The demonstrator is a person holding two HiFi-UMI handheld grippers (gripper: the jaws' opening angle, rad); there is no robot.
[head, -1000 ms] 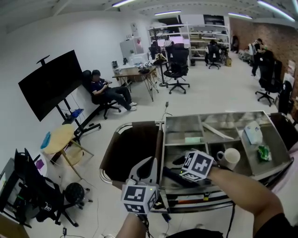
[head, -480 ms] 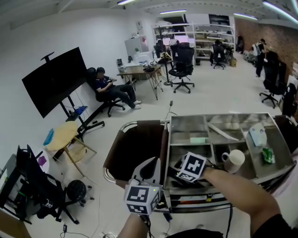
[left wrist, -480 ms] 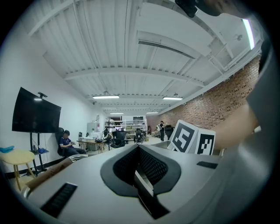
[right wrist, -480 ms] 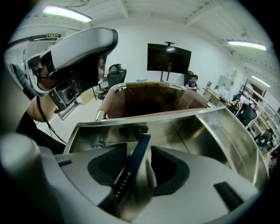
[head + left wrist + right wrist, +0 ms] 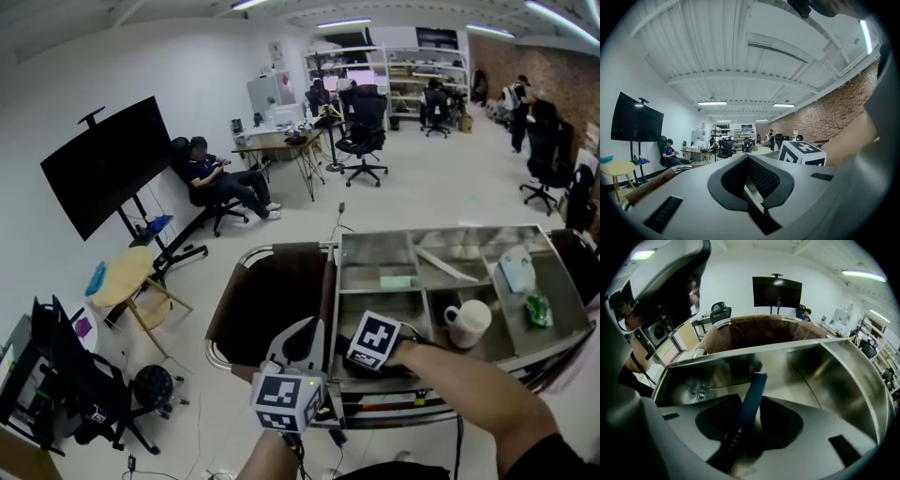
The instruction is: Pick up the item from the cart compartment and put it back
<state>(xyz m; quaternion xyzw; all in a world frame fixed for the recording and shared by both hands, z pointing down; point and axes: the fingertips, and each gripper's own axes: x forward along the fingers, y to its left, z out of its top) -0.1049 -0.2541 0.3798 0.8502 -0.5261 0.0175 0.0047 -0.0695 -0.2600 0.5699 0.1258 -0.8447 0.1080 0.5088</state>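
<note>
My right gripper [image 5: 751, 430] points steeply down into the near-left compartment [image 5: 825, 376] of the steel cart tray. Its jaws have just been closing, and a slim dark blue bar [image 5: 751, 401] stands between them, its far end poking out over the compartment floor. In the head view the right gripper [image 5: 361, 345] shows mostly as its marker cube above that compartment [image 5: 398, 305], and the bar is hidden there. My left gripper [image 5: 302, 336] hangs level at the cart's near edge, jaws together and empty. The left gripper [image 5: 749, 190] looks out across the room.
The steel tray [image 5: 431, 231] also holds a white mug [image 5: 466, 323], a pale green pad [image 5: 396, 281], a white pack [image 5: 516, 270] and a green packet [image 5: 537, 309]. A brown bag [image 5: 272, 300] hangs at the cart's left. Office chairs, desks and seated people are beyond.
My right gripper has sunk lower into the near-left compartment, its cube shifting left and down in the head view. The left gripper has not moved.
</note>
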